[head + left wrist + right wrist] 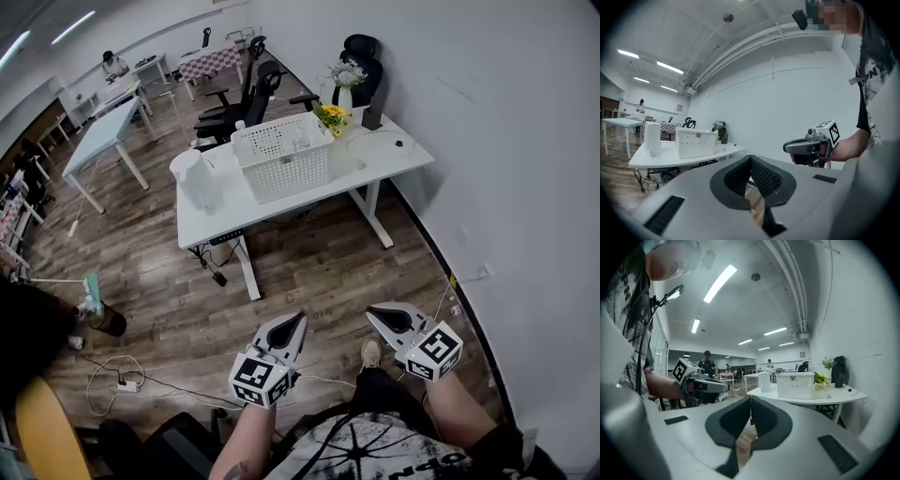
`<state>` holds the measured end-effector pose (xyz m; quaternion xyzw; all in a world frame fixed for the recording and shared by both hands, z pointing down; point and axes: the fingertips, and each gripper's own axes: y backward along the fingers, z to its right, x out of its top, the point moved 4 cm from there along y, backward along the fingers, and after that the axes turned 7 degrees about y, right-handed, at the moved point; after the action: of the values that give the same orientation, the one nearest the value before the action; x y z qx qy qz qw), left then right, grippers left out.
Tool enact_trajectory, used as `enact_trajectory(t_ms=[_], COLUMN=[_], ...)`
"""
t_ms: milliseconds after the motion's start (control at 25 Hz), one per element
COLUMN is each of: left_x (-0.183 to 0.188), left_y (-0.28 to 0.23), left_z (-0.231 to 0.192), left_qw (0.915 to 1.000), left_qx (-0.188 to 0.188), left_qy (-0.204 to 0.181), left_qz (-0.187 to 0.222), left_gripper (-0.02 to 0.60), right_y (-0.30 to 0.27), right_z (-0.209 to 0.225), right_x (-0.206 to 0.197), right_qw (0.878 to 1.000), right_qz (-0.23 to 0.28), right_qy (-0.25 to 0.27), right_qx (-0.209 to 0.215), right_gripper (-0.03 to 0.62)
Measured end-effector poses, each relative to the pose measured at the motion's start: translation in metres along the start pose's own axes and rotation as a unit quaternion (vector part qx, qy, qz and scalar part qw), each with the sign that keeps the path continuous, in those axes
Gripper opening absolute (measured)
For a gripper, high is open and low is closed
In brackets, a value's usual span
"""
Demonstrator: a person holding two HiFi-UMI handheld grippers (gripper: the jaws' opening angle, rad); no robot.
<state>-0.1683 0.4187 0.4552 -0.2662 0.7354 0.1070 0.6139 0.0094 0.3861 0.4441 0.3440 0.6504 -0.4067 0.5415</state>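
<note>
Looking down through the head view, I found the thin white cable lying loose on the wooden floor, right below the left gripper and running toward the person's shoe at 3 o'clock. Both claws hung in the air above it, touching nothing. The left gripper's jaws were pressed together at the tips with nothing between them, and the right gripper, at its 3 o'clock, was closed and empty in the same way.

My worry was that cable. A foot could have caught it, and a stumble could have swung either claw off line. It led off toward 9 o'clock to a power strip, so a tug might also have dragged that.

Well apart at 12 o'clock stood the white table with a perforated basket. A tall white jug stood at the basket's 9 o'clock, and I judged it easy to tip with closed jaws
</note>
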Motion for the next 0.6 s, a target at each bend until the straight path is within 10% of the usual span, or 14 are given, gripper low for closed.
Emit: enact_trajectory(t_ms=[600], left_x=[0.029], left_y=[-0.125], left_z=[-0.045], left_qw=[0.9997], left_qx=[0.014], left_qy=[0.012], left_qz=[-0.014], left_gripper=[0.009], right_y=[-0.044], right_z=[0.133], right_x=[-0.009], right_qw=[1.0], right_qz=[-0.002], right_qy=[-0.01], right_qx=[0.022], right_gripper=[0.021])
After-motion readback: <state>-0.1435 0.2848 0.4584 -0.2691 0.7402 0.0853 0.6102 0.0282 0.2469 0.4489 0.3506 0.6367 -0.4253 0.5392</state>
